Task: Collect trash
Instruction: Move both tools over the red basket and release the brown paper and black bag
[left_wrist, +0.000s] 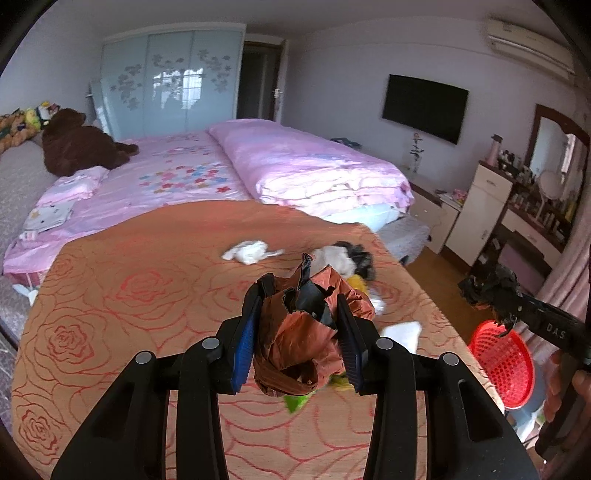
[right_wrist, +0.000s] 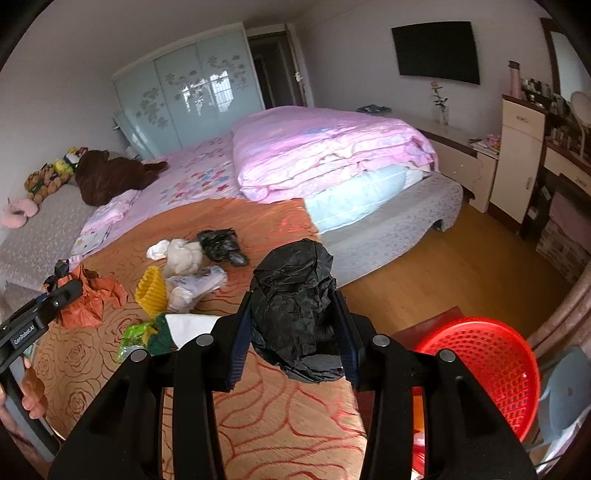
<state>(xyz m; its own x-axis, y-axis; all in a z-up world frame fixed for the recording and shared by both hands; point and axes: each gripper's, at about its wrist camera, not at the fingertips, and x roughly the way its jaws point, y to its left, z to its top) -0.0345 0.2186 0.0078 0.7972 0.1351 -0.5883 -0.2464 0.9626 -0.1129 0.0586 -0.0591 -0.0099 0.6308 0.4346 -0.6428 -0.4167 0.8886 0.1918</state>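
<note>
Both pieces are picked up: the left gripper (left_wrist: 301, 332) is clamped on a crumpled brown paper wad (left_wrist: 295, 350), the right gripper (right_wrist: 291, 332) on a crumpled black bag (right_wrist: 295, 306) at the desk's right edge. Next, each load probably needs carrying over the red basket (right_wrist: 491, 369) beside that edge before its gripper lets go. More scraps lie mid-desk (right_wrist: 92, 369).

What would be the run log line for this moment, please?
left gripper: shut on brown wrapper | right gripper: shut on black bag | red basket: beside table
</note>
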